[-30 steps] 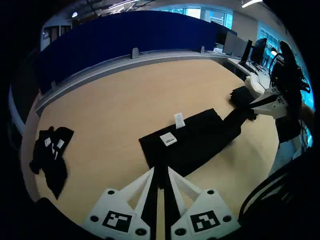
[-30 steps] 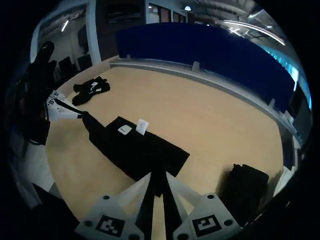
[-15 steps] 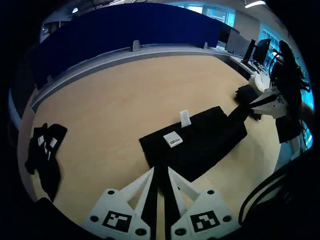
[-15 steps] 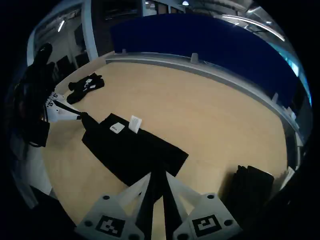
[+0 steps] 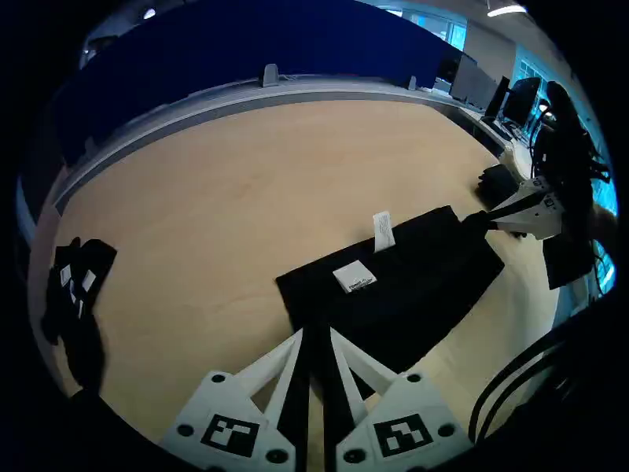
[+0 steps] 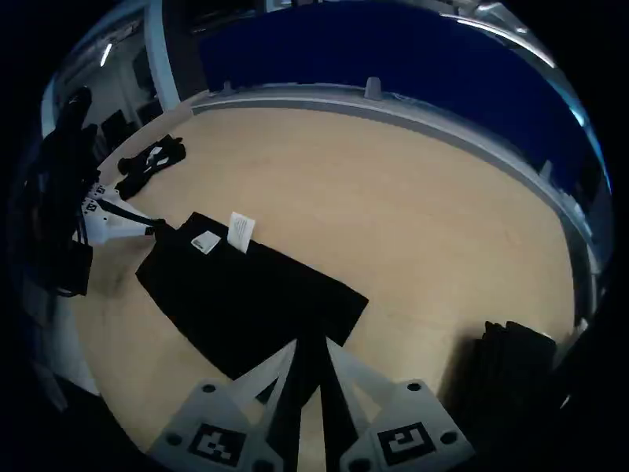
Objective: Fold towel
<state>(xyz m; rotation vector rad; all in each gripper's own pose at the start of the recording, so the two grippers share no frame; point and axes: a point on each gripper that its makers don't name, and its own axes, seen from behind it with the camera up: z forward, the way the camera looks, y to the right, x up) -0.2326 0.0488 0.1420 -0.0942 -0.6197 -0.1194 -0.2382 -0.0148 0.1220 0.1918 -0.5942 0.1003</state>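
Observation:
A black towel (image 5: 401, 287) with two white tags (image 5: 354, 277) lies spread on the wooden table (image 5: 236, 189). My left gripper (image 5: 314, 337) is shut on its near corner in the left gripper view. At the far right of that view, the right gripper (image 5: 494, 220) pinches the opposite corner. In the right gripper view the towel (image 6: 236, 295) stretches from my right gripper (image 6: 310, 348), shut on one corner, to the left gripper (image 6: 153, 228), which holds the far left corner. A person's dark sleeve stands behind each far gripper.
A crumpled pile of black cloth (image 5: 75, 311) with white tags lies at the table's left end (image 6: 149, 160). A stack of folded black towels (image 6: 511, 370) sits at the other end (image 5: 499, 182). A blue partition (image 5: 236, 47) runs behind the table.
Both grippers kept hold of their corners. The towel now lies wider and flatter between them. The crumpled pile and the folded stack have drifted toward the edges of the views.

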